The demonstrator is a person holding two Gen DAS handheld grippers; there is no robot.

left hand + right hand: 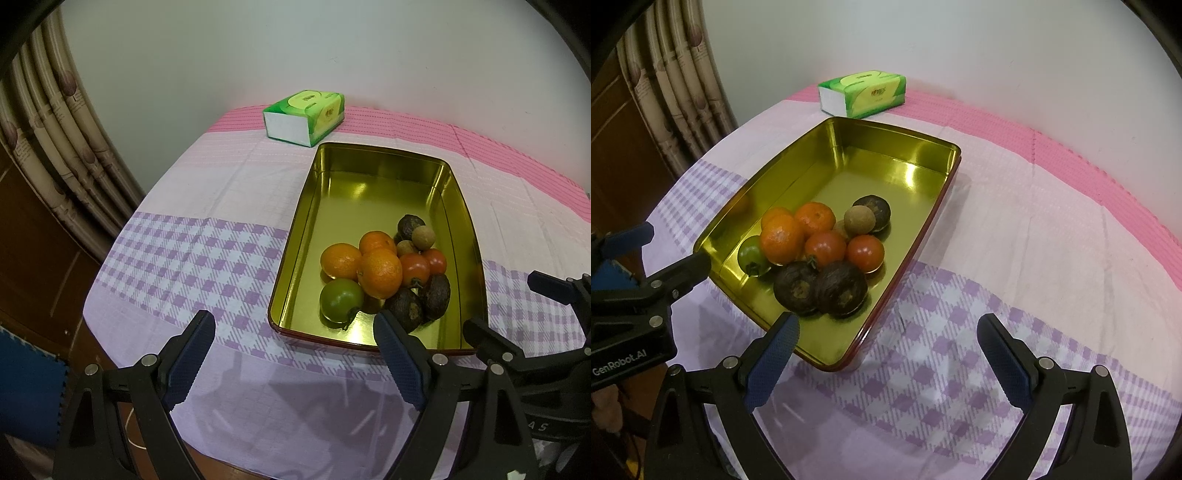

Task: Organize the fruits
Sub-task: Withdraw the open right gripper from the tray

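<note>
The left tool (293, 332) stood wide apart, empty, above the checked table cloth (177, 258), its right finger (399, 354) over the near rim of the gold tin (295, 236). The right tool (886, 336) was likewise spread and empty, its left finger (775, 350) over the tin's near corner. Inside the tin, at the near end, lay the fruits: dark ones (820, 288), a green one (340, 300), oranges (380, 273), red ones (864, 252). At twelve o'clock sat a green tissue pack (304, 116).
</note>
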